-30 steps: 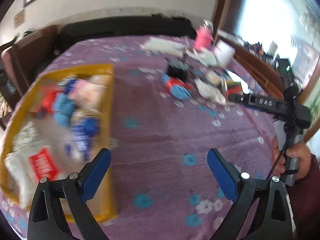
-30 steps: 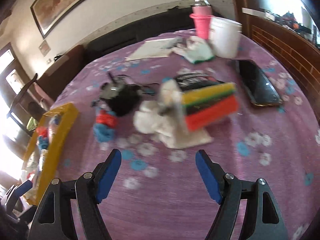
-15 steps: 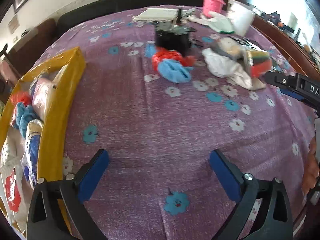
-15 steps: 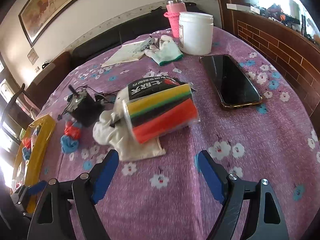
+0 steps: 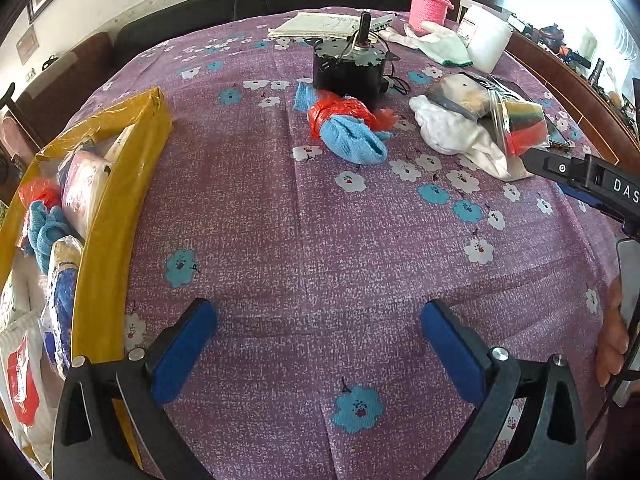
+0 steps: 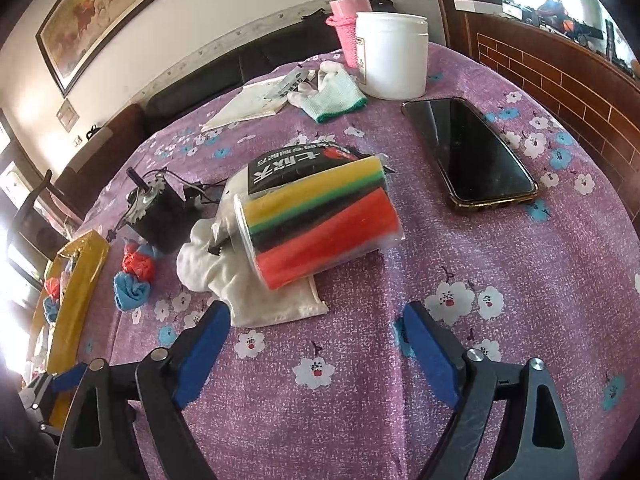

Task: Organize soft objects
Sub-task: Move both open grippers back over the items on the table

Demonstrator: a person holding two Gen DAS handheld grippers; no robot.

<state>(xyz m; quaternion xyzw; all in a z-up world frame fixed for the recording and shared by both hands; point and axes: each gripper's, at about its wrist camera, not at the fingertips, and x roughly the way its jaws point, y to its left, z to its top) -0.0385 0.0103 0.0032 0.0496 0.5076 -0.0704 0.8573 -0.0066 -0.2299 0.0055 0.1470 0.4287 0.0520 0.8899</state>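
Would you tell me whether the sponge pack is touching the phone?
Apart. The right wrist view shows a strip of bare purple tablecloth between the sponge pack and the phone.

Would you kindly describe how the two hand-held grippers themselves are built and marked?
Both the left hand-held gripper and the right hand-held gripper have black triangular cut-out finger frames, silver rivets and flat blue pads. In the left view, the right one's black body carries white "DAS" lettering and a thin black cable.

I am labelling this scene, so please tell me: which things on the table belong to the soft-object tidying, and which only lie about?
Job: yellow box, blue towel, white cloth, sponge pack.
Lying about: phone, white jar, pink bottle, black motor.
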